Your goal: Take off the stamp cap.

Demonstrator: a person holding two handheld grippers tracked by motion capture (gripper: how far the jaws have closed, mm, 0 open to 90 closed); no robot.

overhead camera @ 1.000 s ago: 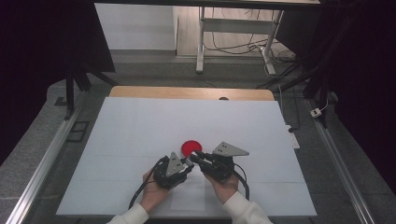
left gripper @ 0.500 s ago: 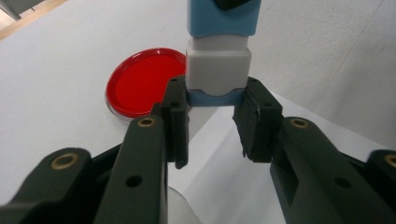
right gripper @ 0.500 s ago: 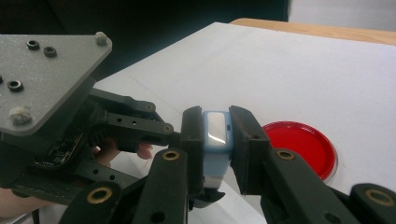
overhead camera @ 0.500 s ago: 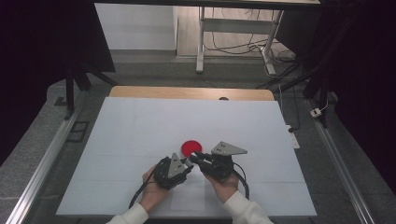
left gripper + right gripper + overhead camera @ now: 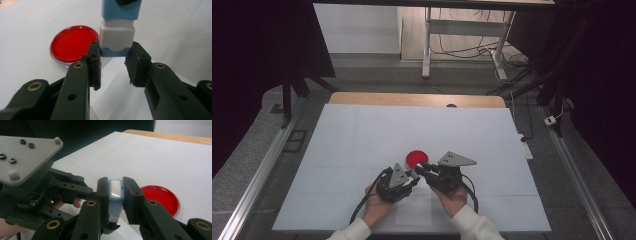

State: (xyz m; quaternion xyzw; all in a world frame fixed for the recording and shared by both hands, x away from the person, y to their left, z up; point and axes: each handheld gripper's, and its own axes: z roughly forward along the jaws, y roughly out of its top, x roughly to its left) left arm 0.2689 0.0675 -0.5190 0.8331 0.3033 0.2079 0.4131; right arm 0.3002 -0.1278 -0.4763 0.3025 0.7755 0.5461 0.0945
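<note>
Two grippers, one small blue-and-white block [image 5: 115, 195], pinched from both ends above the white table [image 5: 362, 135].

From my remote seat I see my left gripper [image 5: 113, 53] clamped on the block's blue lower end, while my right gripper [image 5: 115, 191] squeezes its other end between both pads. The block hangs between the two tools near the table's front edge, just beside a round red dish [image 5: 72, 45] lying flat on the table.
</note>
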